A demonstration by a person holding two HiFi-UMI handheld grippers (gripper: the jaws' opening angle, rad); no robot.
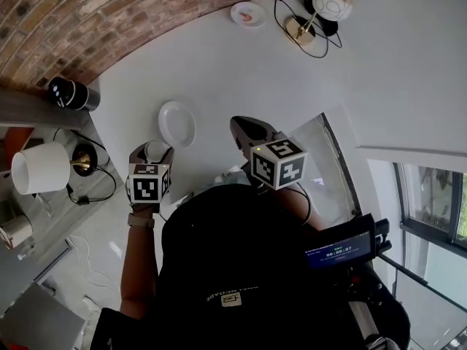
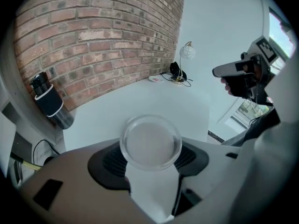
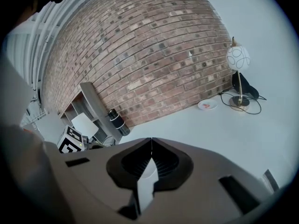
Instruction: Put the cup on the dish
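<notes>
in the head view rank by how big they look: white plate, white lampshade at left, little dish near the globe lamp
1. white lampshade
2. white plate
3. little dish, farther from the camera, so its real size is unsure

Backdrop: brick wall (image 1: 87, 20) along far edge of white table (image 1: 241, 71). Far end of table: lamp w/ globe shade (image 1: 332, 2) on brass base (image 1: 299, 29), black cable (image 1: 281, 9) looped around the base. Small saucer (image 1: 248, 13) sits just beside the base, w/ a pink-red item on it. L end, at the wall: black cylinder w/ white band (image 1: 71, 93) by a grey shelf (image 1: 29, 108). Below it: 2nd lamp w/ white drum shade (image 1: 40, 168), black cord near its base. R side: window (image 1: 430, 203). Lower R: small lit screen (image 1: 339, 250), digits too small to read.
</notes>
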